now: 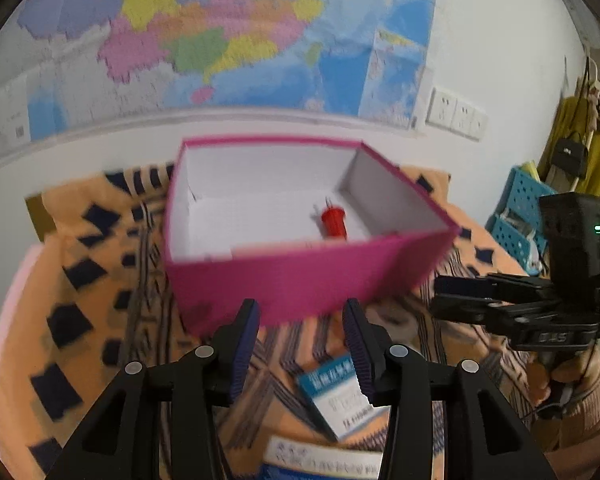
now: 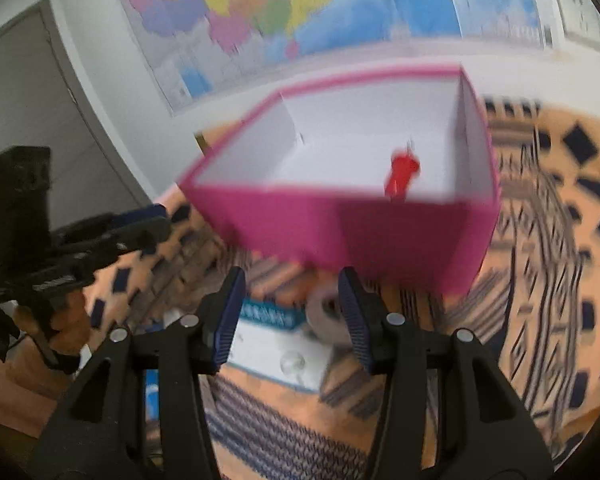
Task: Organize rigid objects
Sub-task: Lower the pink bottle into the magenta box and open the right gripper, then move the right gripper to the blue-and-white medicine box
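Room: a white wall carries a large coloured map (image 1: 204,36), with wall sockets (image 1: 456,114) to its right; a grey door (image 2: 24,92) shows in the right wrist view.
Surface: an orange cloth with dark squares and stripes (image 1: 88,280) covers the table.
Pink box (image 1: 300,276): open-topped, white inside, standing on the cloth ahead of both tongs, its near wall just beyond the tips.
Red plug (image 1: 334,220): lies on the box floor, towards the right wall, metal prongs pointing away; both views are blurred, so finer detail cannot be told.
Left gripper (image 1: 302,320): jaws parted with nothing between them, tips just short of the box's near wall; the plug is beyond and slightly right of it.
Right gripper (image 2: 292,288): jaws parted and holding nothing, also in front of the box; the plug lies past the wall, up and to the right.
Blue-and-white carton (image 2: 276,344): flat on the cloth beneath the tongs, outside the box.
Tape roll (image 2: 326,316): greyish ring beside the carton, near the box's base.
Blue perforated basket (image 1: 520,208): at the far right, by hanging clothes (image 1: 596,152).
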